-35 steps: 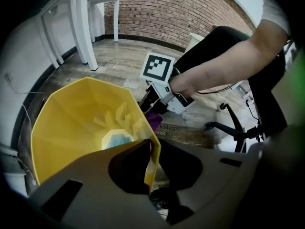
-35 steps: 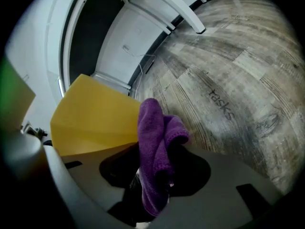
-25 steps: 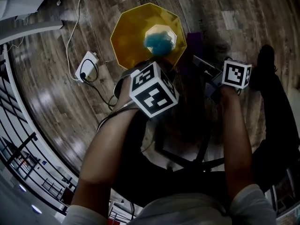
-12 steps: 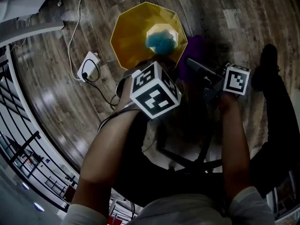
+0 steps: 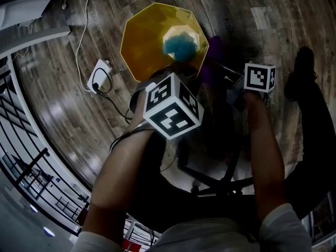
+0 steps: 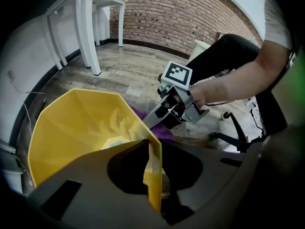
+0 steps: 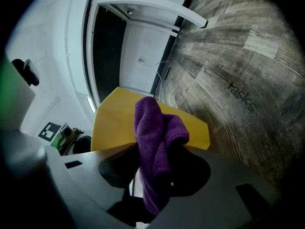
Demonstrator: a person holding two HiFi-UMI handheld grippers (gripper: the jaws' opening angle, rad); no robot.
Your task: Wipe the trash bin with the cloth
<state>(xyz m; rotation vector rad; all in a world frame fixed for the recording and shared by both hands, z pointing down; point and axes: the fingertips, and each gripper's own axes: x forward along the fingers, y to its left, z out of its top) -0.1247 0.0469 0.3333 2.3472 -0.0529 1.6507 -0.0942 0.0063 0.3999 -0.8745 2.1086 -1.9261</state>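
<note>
A dark plank floor [image 5: 273,14] is seen beneath a yellow trash bin [image 6: 81,128]. The bin's rim is pinched between the closed jaws of the left gripper [image 6: 153,194], so the bin is steadied. A purple cloth [image 7: 155,137] is clamped in the jaws of the right gripper [image 7: 153,197] and is bunched ahead of them, just beside the bin's outer wall; contact cannot be confirmed. The wiping is judged barely begun, with most of the bin left to be wiped.
</note>
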